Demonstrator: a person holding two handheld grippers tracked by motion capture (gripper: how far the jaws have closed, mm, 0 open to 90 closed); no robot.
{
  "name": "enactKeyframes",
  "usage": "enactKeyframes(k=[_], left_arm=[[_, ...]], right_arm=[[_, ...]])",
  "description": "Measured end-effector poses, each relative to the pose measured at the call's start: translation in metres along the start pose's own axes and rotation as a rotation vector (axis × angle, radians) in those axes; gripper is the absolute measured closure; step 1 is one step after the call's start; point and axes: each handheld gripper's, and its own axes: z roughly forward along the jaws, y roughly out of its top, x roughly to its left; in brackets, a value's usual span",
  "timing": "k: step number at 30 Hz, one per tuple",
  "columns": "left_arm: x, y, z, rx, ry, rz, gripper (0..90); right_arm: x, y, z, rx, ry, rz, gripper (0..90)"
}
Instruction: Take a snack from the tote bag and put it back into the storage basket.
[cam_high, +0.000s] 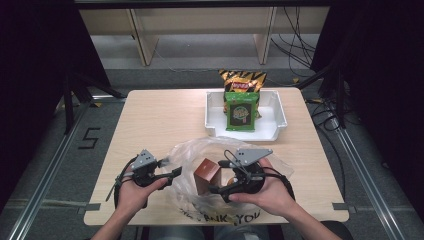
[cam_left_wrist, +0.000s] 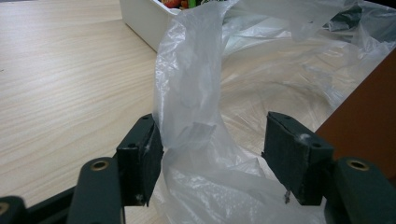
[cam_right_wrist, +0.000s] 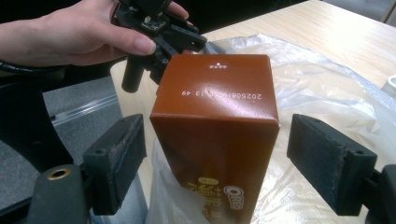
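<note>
A clear plastic bag (cam_high: 200, 150) lies open at the table's front middle, and a brown carton (cam_high: 206, 172) stands upright inside it. In the right gripper view the carton (cam_right_wrist: 217, 98) sits between the jaws of my right gripper (cam_right_wrist: 215, 158), with a gap at each pad; this gripper (cam_high: 219, 176) is open. My left gripper (cam_high: 175, 172) is at the bag's left rim. In its own view the jaws of the left gripper (cam_left_wrist: 212, 154) stand wide apart with the bag's film (cam_left_wrist: 196, 93) draped between them, brushing the left pad. The carton's edge (cam_left_wrist: 369, 112) shows at the right.
A white tray (cam_high: 280, 112) at the back right of the table holds a green snack packet (cam_high: 241, 111), with a yellow striped packet (cam_high: 242, 80) at its far rim. Bare wood (cam_high: 150, 120) stretches left of the tray. Shelving and cables lie beyond the table.
</note>
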Motion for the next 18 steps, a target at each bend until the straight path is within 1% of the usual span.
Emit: enactKeyframes(k=[1,2,3,4,5,7,9,10,12,14,18], left_arm=[[-0.001,0.000,0.000,0.000,0.004,-0.011,37.1],[-0.001,0.000,0.000,0.001,0.004,-0.011,37.1],[-0.001,0.000,0.000,0.001,0.004,-0.014,37.1],[-0.001,-0.001,0.000,0.000,0.004,-0.014,37.1],[-0.001,-0.001,0.001,0.000,-0.002,-0.015,37.1],[-0.001,-0.001,0.001,0.000,-0.002,-0.015,37.1],[-0.001,-0.001,0.001,-0.001,-0.002,-0.016,37.1],[-0.001,-0.001,0.001,-0.001,-0.002,-0.014,37.1],[-0.001,-0.001,0.001,0.001,-0.002,-0.015,37.1],[-0.001,-0.001,0.001,0.001,-0.002,-0.016,37.1],[-0.001,-0.001,0.001,0.001,-0.001,-0.016,37.1]], right_arm=[[-0.001,0.000,0.001,-0.004,-0.003,-0.006,19.9],[0.000,0.001,0.003,-0.012,-0.013,-0.009,19.9],[0.001,0.001,0.004,-0.001,-0.009,-0.009,19.4],[0.001,0.001,0.007,-0.023,-0.022,-0.019,19.2],[0.001,0.002,0.007,0.001,-0.019,-0.012,19.3],[-0.001,0.002,0.010,-0.005,-0.024,-0.033,19.6],[-0.002,0.001,0.011,0.006,-0.033,-0.010,21.0],[-0.003,0.001,0.012,0.000,-0.036,-0.015,21.8],[-0.003,0.001,0.012,0.006,-0.039,-0.010,23.7],[-0.004,0.001,0.012,0.005,-0.042,-0.020,26.2],[-0.003,0.001,0.011,0.001,-0.038,-0.009,32.1]])
